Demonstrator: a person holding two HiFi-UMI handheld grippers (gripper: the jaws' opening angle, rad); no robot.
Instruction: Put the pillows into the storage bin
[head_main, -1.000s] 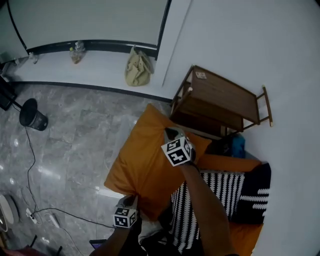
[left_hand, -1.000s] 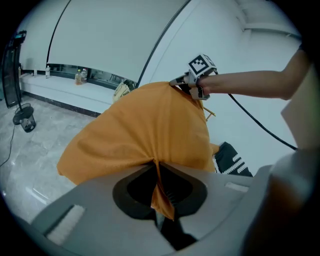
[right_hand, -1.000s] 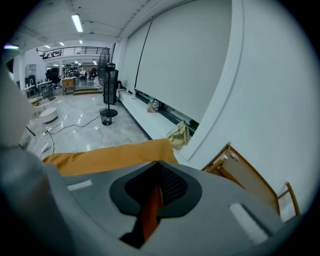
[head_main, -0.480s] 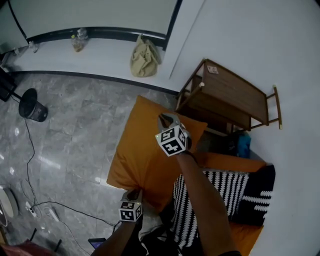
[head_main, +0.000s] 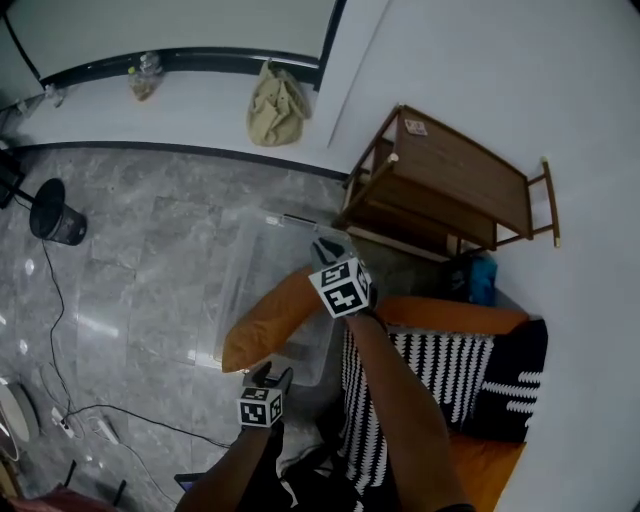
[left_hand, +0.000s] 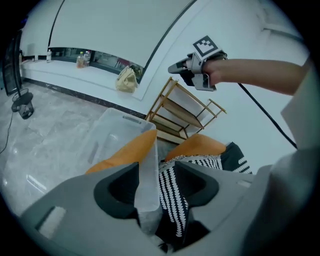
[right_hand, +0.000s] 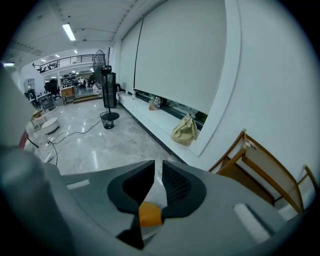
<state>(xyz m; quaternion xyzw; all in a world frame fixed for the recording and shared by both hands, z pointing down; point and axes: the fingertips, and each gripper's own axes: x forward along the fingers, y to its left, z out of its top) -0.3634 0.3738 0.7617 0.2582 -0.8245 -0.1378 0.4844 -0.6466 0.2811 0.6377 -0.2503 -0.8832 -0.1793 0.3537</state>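
Note:
A clear plastic storage bin stands on the grey floor. An orange pillow lies slanted in it, one end over the near rim. My left gripper hovers at that near rim, open; its jaws have just been opening, and in the left gripper view the bin's wall shows between them, the pillow beyond. My right gripper is above the pillow's far end. Its jaws have just been opening to a narrow gap, with a bit of orange low behind it.
A black-and-white striped pillow, a second orange pillow and a dark patterned one lie to the right by the wall. A wooden shelf rack stands behind them. A beige bag rests on the ledge, cables trail at the left.
The orange pillow, held up spread out before, has dropped down into the bin, uncovering the bin's clear walls. Both grippers came down with it, and the left jaws opened off its corner.

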